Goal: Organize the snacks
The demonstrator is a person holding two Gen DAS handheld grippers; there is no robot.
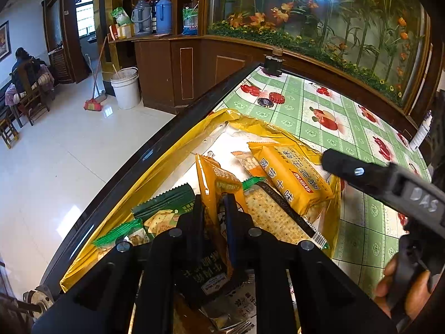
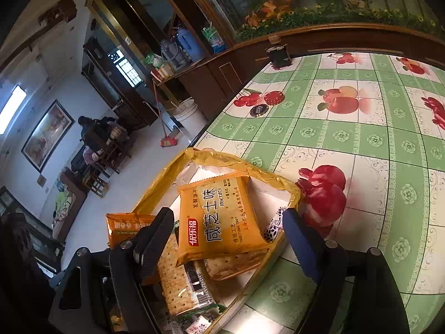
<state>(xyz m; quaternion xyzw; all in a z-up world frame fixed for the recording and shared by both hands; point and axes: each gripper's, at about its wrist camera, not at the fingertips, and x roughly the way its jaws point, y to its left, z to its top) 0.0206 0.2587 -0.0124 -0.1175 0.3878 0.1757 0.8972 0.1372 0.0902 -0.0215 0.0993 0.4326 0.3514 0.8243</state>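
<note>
A shallow box lined with yellow plastic (image 1: 167, 150) (image 2: 258, 172) sits at the table's left edge and holds several snack packets. My left gripper (image 1: 212, 208) is shut on an upright orange packet (image 1: 214, 183) over the box. An orange biscuit packet (image 1: 289, 178) (image 2: 222, 220) lies on top of a clear cracker pack (image 1: 275, 217) (image 2: 178, 278). Green packets (image 1: 164, 211) lie at the box's left. My right gripper (image 2: 222, 239) is open above the orange biscuit packet, one finger on each side, touching nothing. It also shows in the left wrist view (image 1: 361, 172).
The table has a green-and-white fruit-print cloth (image 1: 333, 128) (image 2: 361, 139). A small dark round lid (image 1: 264, 101) (image 2: 258, 110) and a black object (image 1: 274, 64) (image 2: 279, 55) stand at its far end. A wooden cabinet with painted glass runs behind. The floor drops off to the left.
</note>
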